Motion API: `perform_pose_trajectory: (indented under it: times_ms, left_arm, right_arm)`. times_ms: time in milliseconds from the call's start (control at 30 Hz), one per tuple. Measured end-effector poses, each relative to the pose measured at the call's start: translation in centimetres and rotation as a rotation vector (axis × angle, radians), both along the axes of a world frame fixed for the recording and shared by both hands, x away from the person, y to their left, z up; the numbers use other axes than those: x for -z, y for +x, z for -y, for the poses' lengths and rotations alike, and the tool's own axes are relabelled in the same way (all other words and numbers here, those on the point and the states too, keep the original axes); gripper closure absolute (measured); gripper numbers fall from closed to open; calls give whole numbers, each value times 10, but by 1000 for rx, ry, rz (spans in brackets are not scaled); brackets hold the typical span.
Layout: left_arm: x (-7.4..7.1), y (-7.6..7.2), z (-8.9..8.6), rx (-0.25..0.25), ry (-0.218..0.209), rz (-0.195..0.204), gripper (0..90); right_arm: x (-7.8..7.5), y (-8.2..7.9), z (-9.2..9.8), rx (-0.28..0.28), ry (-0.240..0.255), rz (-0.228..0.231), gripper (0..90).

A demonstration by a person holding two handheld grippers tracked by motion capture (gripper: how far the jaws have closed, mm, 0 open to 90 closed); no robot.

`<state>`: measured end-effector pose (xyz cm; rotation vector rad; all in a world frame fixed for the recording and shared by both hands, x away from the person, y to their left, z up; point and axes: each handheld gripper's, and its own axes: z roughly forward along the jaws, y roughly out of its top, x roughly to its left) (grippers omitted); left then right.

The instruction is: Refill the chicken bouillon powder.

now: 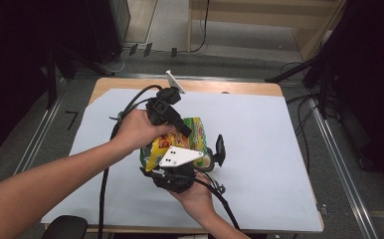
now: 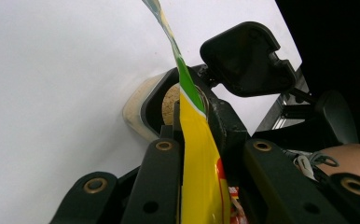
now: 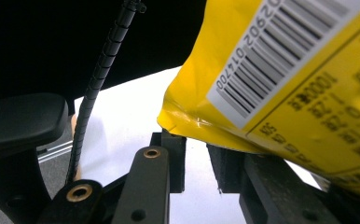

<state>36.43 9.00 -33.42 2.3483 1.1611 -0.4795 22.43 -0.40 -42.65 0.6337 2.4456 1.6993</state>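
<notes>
Both claws grip 1 yellow bag [image 1: 177,144], held above a container [image 2: 155,108] on the white sheet [image 1: 259,149]: left claw [image 2: 201,154] pinches its edge, right claw [image 3: 197,156] pinches a corner. If either pull slackens or jerks, I judge the bag could slip or tear and spill outside the container.

You look down on a table [image 1: 259,88] whose wooden top shows only along the far edge; a pale sheet [image 1: 259,149] covers the rest. Metal rails [image 1: 341,174] run along the grey floor [image 1: 60,134] on both sides of it. Beyond the far edge the floor is lighter, with a wooden board [image 1: 259,10] standing at the back and cables [image 1: 299,119] lying to your right. Dark curtains [image 1: 374,74] close in the left and right. A black stand [image 1: 299,69] leans at the far right. The light is even and soft.
</notes>
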Motion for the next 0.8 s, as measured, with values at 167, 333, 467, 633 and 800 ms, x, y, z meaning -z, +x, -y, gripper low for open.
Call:
perform_pose_trajectory:
  times_ms: [167, 333, 467, 633, 800]
  left_arm:
    - [1, 0, 0, 0, -3, -2, 822]
    - [1, 0, -1, 0, -4, -1, 822]
    - [0, 0, -2, -7, -16, 5, 822]
    - [0, 1, -1, -8, -13, 8, 822]
    - [0, 1, 0, -7, -12, 10, 822]
  right_arm:
    - [0, -1, 0, 2, 0, 1, 781]
    - [0, -1, -1, 0, 0, 2, 781]
    - [-1, 0, 0, 4, -6, 5, 783]
    - [0, 1, 1, 6, -5, 6, 783]
    - [-1, 1, 1, 7, -4, 3, 788]
